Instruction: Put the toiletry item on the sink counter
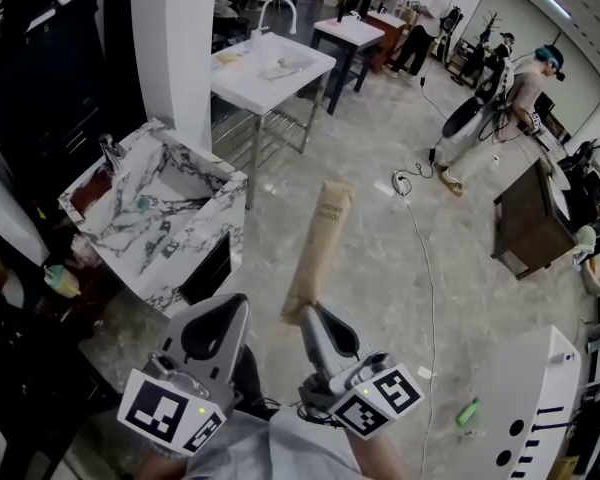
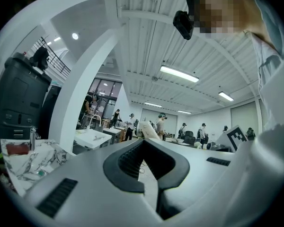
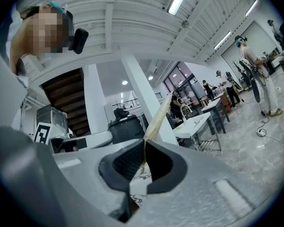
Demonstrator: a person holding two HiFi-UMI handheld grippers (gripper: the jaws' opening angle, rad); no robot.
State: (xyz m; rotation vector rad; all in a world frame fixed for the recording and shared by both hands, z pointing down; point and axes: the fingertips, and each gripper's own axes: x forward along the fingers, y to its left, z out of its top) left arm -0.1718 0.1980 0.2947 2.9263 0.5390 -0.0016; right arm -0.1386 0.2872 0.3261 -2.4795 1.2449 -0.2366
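Far left I see the marble sink counter, with a tap at its back corner. My left gripper sits low in the head view, just right of the counter, its jaws pressed together on nothing. Next over, my right gripper pinches the near end of the toiletry item, a flat tan tube that sticks out ahead over the grey floor, right of the counter and clear of it. Further right a white cable trails across the floor, and a dark wooden cabinet stands by the people beyond
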